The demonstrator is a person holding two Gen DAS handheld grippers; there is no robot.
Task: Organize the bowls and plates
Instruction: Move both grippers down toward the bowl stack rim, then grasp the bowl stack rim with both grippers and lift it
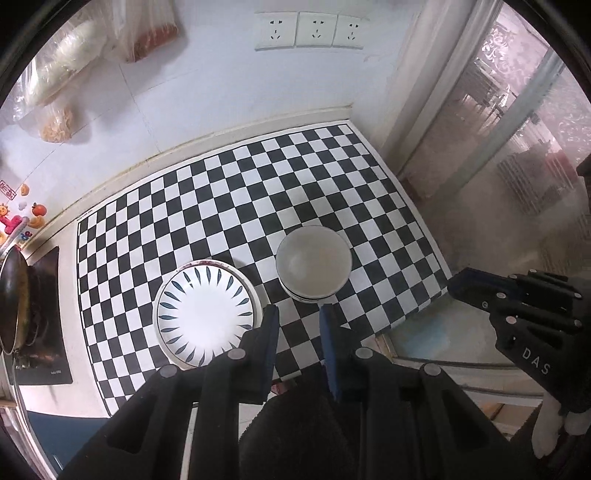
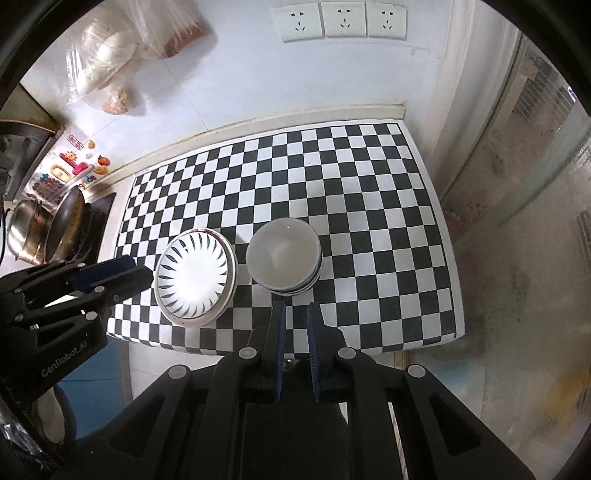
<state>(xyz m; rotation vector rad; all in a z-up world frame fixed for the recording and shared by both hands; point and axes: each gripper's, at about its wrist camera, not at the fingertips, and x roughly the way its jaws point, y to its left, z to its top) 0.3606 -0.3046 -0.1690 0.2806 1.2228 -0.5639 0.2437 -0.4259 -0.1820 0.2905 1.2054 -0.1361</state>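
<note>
**Plates and bowls stacked side by side on the checkered mat**

A stack of plates [image 1: 205, 314], topped by a white plate with dark leaf-shaped marks around its rim, sits on the near-left part of the checkered mat [image 1: 236, 192]. Just to its right, not touching, stands a stack of bowls [image 1: 313, 263] with a plain pale bowl on top; striped rims of the lower bowls show at its near edge. Both stacks lie toward the near side of the mat, and its far half is bare.

The left gripper [image 1: 298, 311] hovers near the gap between the two stacks, its blue-padded fingers apart and holding nothing. The right gripper [image 2: 295, 307] hangs just near of the bowl stack, its fingers parted by a narrower gap, also holding nothing.

Beyond the mat, three wall sockets [image 2: 344, 19] sit on the far wall, and plastic bags [image 2: 122, 55] hang at far left. A wok [image 2: 68, 225] and a metal pot [image 2: 24, 229] stand on the stove to the left of the mat. A glass door [image 1: 517, 147] stands on the right.
</note>
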